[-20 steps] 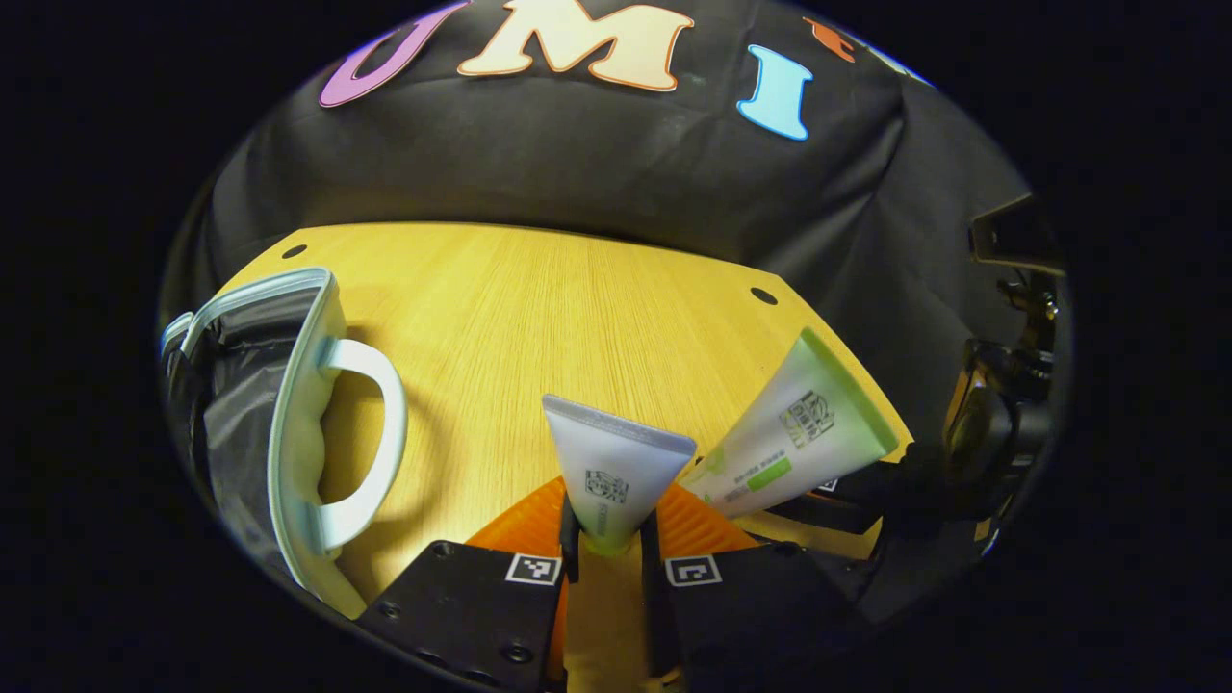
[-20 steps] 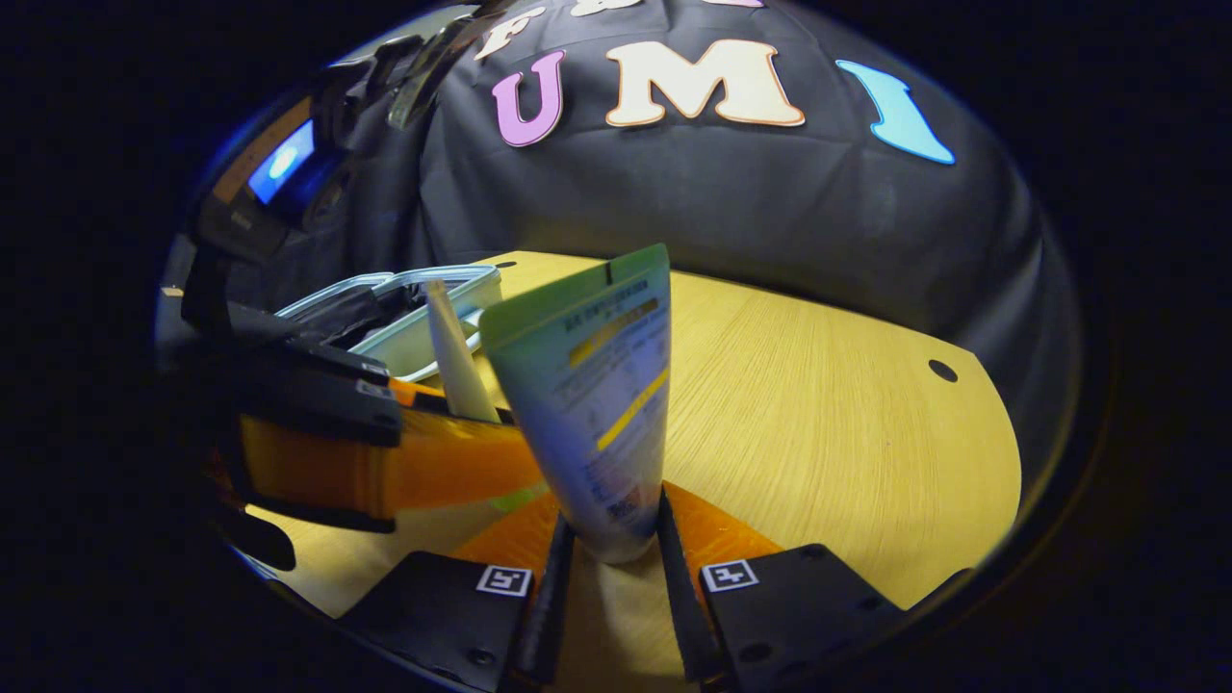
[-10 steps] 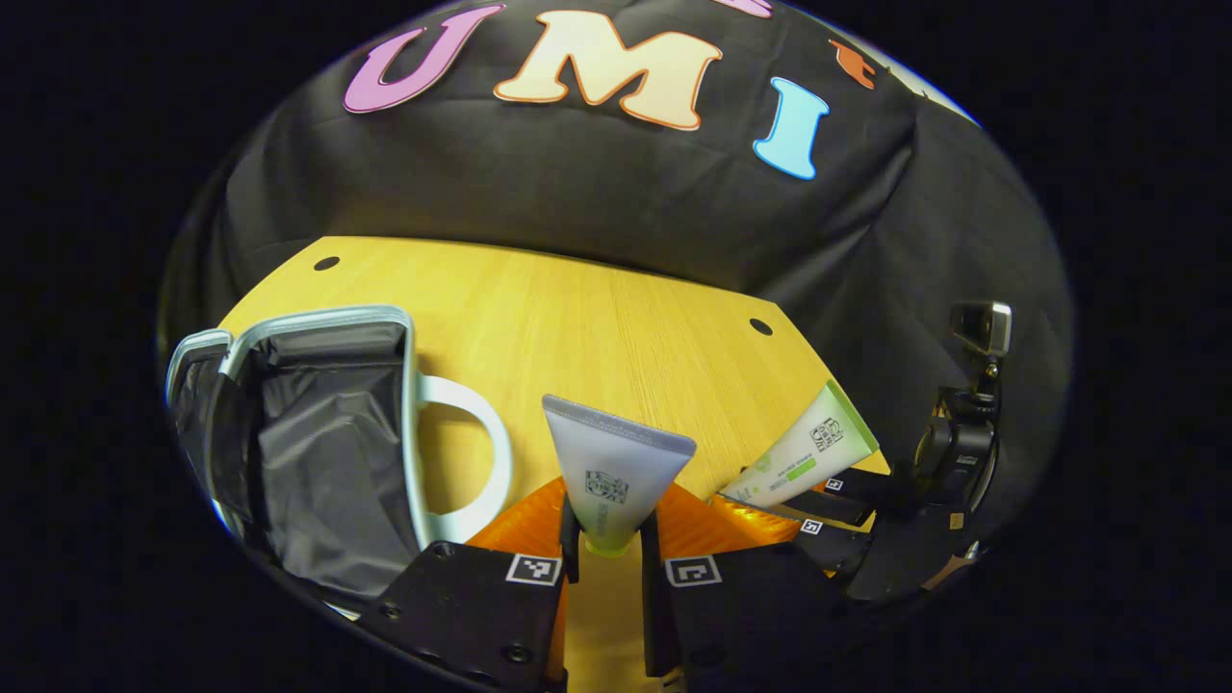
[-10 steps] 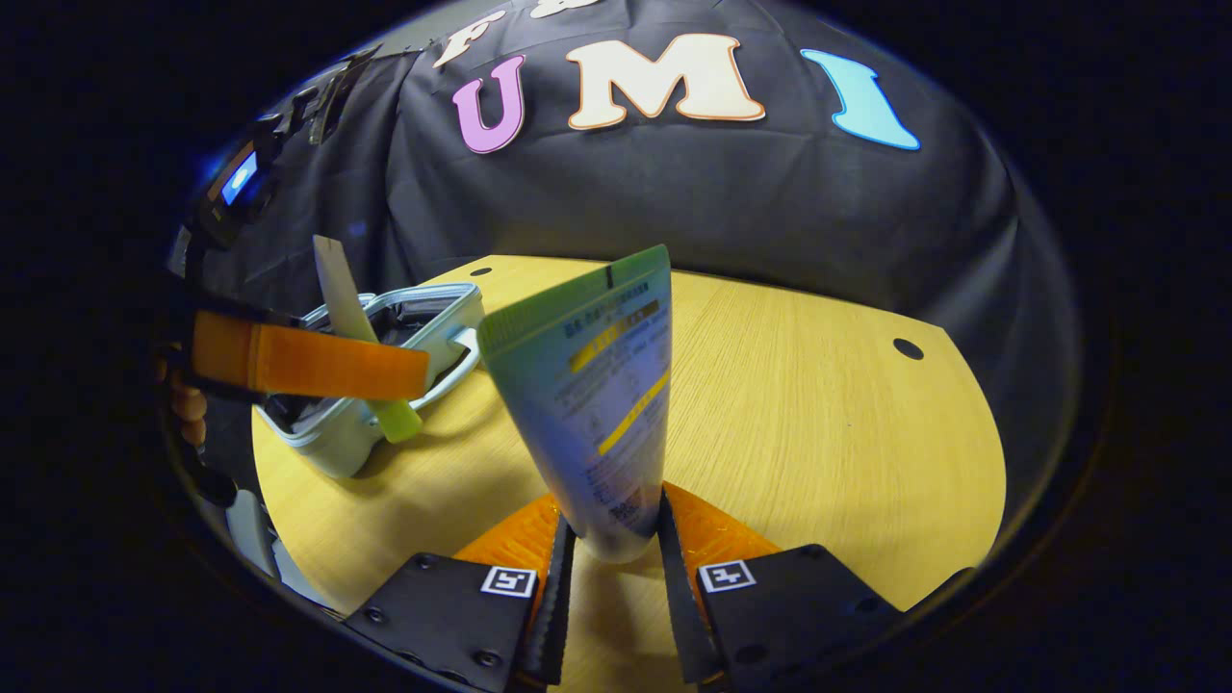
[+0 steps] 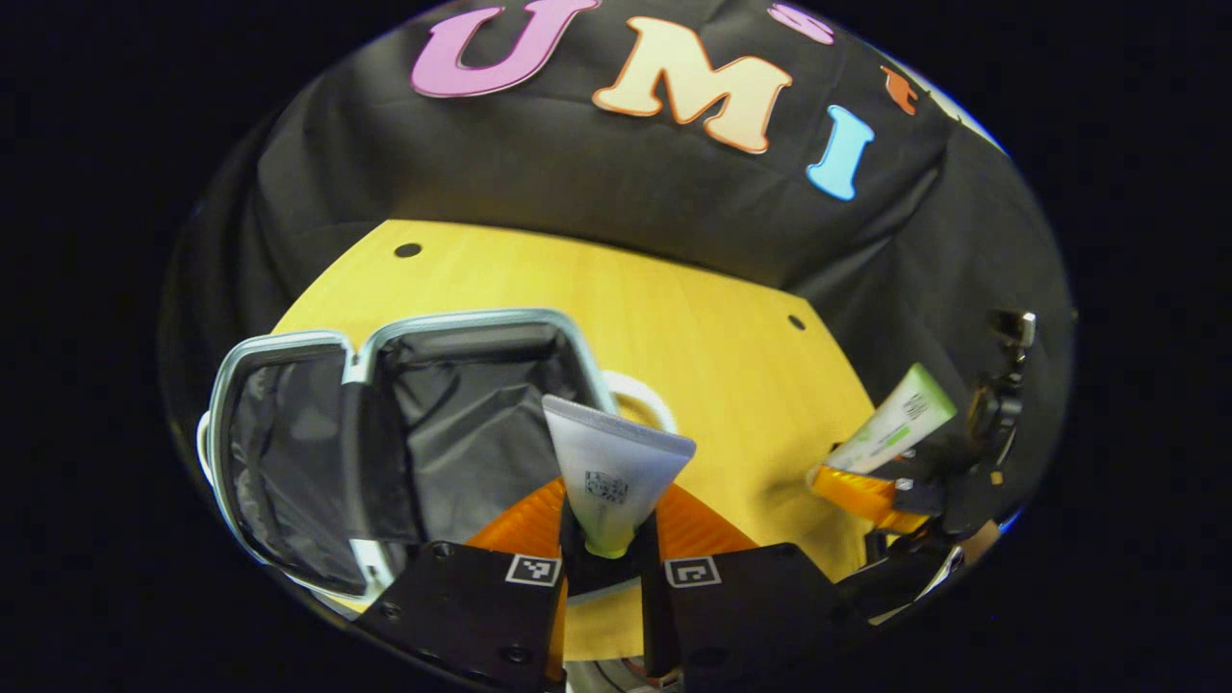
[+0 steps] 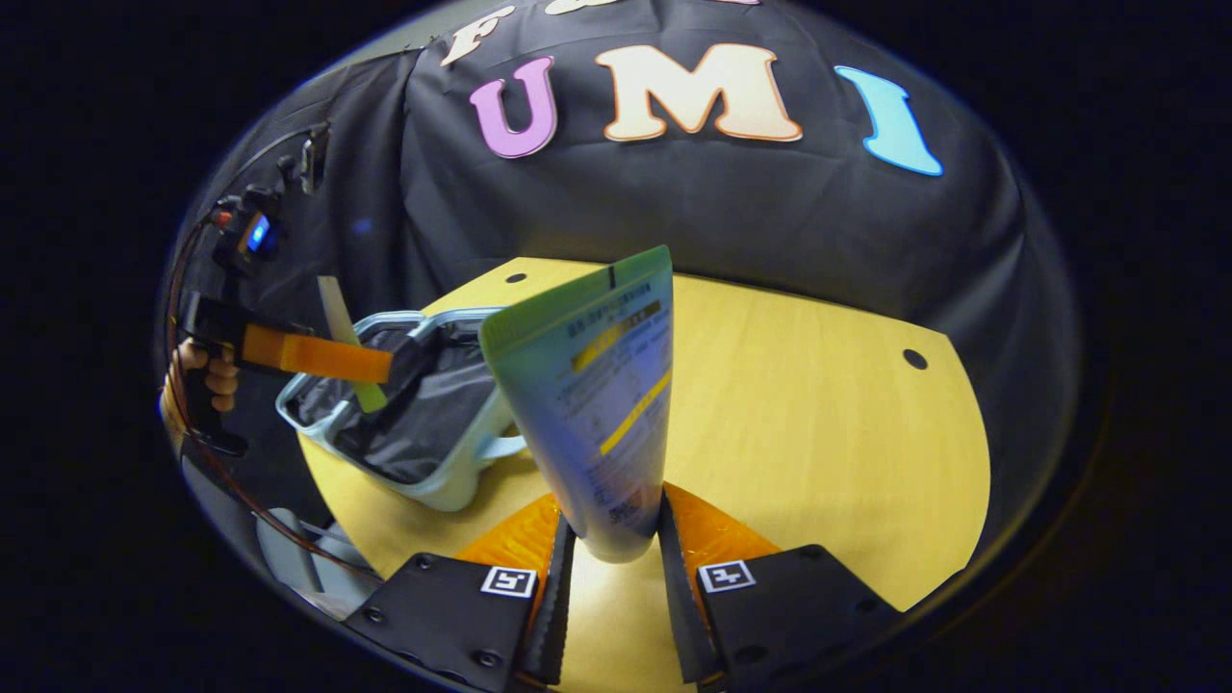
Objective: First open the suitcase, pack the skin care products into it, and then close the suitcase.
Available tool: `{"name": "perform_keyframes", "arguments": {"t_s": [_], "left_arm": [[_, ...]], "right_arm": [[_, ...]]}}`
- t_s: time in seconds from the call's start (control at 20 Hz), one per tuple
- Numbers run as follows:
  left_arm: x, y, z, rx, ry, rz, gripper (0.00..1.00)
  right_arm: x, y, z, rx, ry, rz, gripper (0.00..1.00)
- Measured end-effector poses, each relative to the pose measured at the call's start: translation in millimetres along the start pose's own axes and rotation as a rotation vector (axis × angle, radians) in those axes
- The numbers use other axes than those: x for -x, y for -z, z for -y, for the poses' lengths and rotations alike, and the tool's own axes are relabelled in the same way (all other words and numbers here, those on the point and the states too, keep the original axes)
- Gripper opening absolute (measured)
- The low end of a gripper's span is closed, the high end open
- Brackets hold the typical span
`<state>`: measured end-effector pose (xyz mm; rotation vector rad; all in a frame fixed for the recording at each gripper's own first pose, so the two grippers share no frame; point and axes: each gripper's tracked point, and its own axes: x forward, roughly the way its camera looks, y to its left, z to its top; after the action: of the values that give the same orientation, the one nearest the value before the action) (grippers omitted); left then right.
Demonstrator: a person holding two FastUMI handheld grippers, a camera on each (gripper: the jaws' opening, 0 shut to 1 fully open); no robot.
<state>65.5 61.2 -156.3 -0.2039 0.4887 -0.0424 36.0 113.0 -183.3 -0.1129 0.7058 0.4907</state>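
1. Nearest us, our left hand-held gripper (image 5: pixel 610 539) is clamped on the cap end of a pale grey tube (image 5: pixel 616 462), both fingers pressing its sides, the crimped end pointing away from us.
2. Our right hand-held gripper (image 6: pixel 612 539) grips a larger green-topped tube (image 6: pixel 592 385) the same way, upright between its fingers over the near middle of the wooden surface (image 6: pixel 818 404).
3. We judge the packing step to be in hand: the suitcase (image 5: pixel 404 423) lies open, and both skin care products are held in the air, not yet inside.
4. The grey tube hangs just over the suitcase's near edge, by its pale handle (image 5: pixel 640 395). In the right gripper view the left tool and the hand (image 6: pixel 207 371) holding it show above the case.
5. The next move, as we see it, calls for lowering the grey tube into the lined compartment and letting the fingers part, then bringing the green-topped tube across to follow it.
6. Farther off, the suitcase sits toward the surface's left edge. It is a small pale blue-grey case with a metal-look rim and loose dark lining in both halves, which seem empty as far as we can tell.
7. Both tubes look soft-walled, so a firm squeeze could dent them.
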Motion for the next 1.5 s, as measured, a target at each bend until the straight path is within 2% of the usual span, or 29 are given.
{"name": "perform_keyframes", "arguments": {"t_s": [0.2,0.3,0.4,0.6,0.65,0.75,0.85,0.9,0.95,1.05,1.15,1.35,1.4,1.5], "left_arm": [[-6,48,-56,0.003,-0.084,-0.199,0.25],[-19,64,-64,0.014,-0.08,-0.275,0.25],[-29,82,-70,0.058,-0.071,-0.36,0.25],[-42,99,-80,0.14,-0.07,-0.443,0.25],[-44,98,-79,0.138,-0.06,-0.442,0.25],[-44,95,-76,0.115,-0.039,-0.429,0.28],[-38,93,-81,0.117,-0.072,-0.416,0.31],[-33,89,-78,0.133,-0.066,-0.397,0.37],[-27,83,-74,0.152,-0.056,-0.376,0.47],[-11,71,-69,0.185,-0.021,-0.319,0.67],[9,63,-74,0.207,-0.017,-0.283,0.85],[53,56,-106,0.267,-0.055,-0.233,0.89],[62,53,-117,0.281,-0.07,-0.213,0.9],[84,49,-137,0.328,-0.095,-0.177,0.9]], "right_arm": [[-1,-15,-70,0.011,-0.081,-0.036,0.47],[-11,-23,-95,0.059,-0.091,-0.04,0.47],[-21,-26,-118,0.054,-0.111,-0.054,0.45],[-44,-19,-148,0.058,-0.119,-0.121,0.47],[-51,-17,-157,0.048,-0.13,-0.135,0.44],[-59,-14,-166,0.035,-0.133,-0.151,0.47],[-69,-14,-171,0.033,-0.121,-0.167,0.47],[-75,-13,-173,0.03,-0.116,-0.179,0.47],[-79,-11,-175,0.029,-0.113,-0.191,0.44],[-90,-8,-174,0.027,-0.099,-0.209,0.47],[-106,3,-176,0.03,-0.091,-0.243,0.44],[-119,30,-180,0.052,-0.071,-0.313,0.46],[-121,32,-182,0.054,-0.072,-0.318,0.41],[-127,38,-185,0.046,-0.07,-0.329,0.44]]}}
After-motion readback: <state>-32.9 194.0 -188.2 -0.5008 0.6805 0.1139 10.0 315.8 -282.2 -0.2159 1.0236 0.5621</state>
